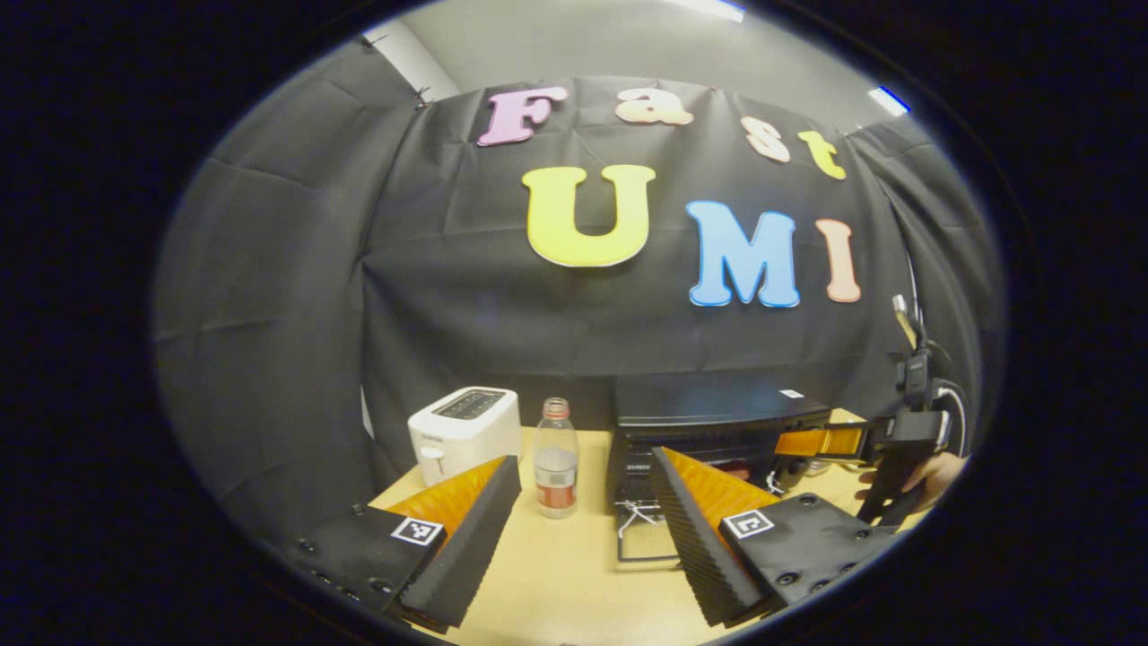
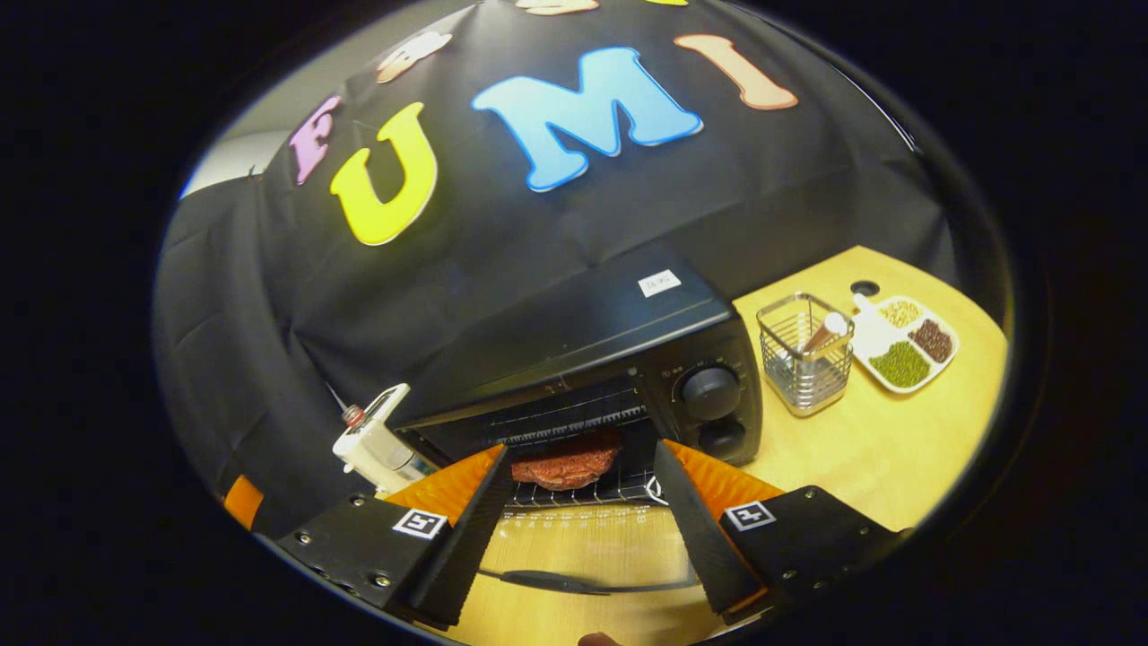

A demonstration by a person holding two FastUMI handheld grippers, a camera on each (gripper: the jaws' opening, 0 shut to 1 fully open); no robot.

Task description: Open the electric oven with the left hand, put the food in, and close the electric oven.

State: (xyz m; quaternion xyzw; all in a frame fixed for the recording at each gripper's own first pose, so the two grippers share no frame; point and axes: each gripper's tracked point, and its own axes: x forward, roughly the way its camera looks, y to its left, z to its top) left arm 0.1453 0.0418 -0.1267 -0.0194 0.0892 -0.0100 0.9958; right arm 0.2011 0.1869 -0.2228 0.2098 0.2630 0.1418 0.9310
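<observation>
The black electric oven (image 2: 574,345) stands with its glass door (image 2: 583,543) folded down flat on the wooden table. A reddish-brown meat patty (image 2: 565,467) lies on the wire rack inside the oven mouth. My right gripper (image 2: 581,458) is open just in front of the oven, fingers spread to either side of the patty and holding nothing. In the left gripper view the oven (image 1: 708,417) sits ahead to the right with its lowered door (image 1: 641,547). My left gripper (image 1: 585,458) is open and empty, back from the oven. The right gripper (image 1: 821,441), held by a hand (image 1: 933,475), reaches toward the oven front.
A white toaster (image 1: 464,431) and a clear bottle (image 1: 556,458) stand left of the oven. Right of it are a wire basket (image 2: 804,354) and a white divided dish (image 2: 901,345) of beans. Two knobs (image 2: 710,392) sit on the oven's right front.
</observation>
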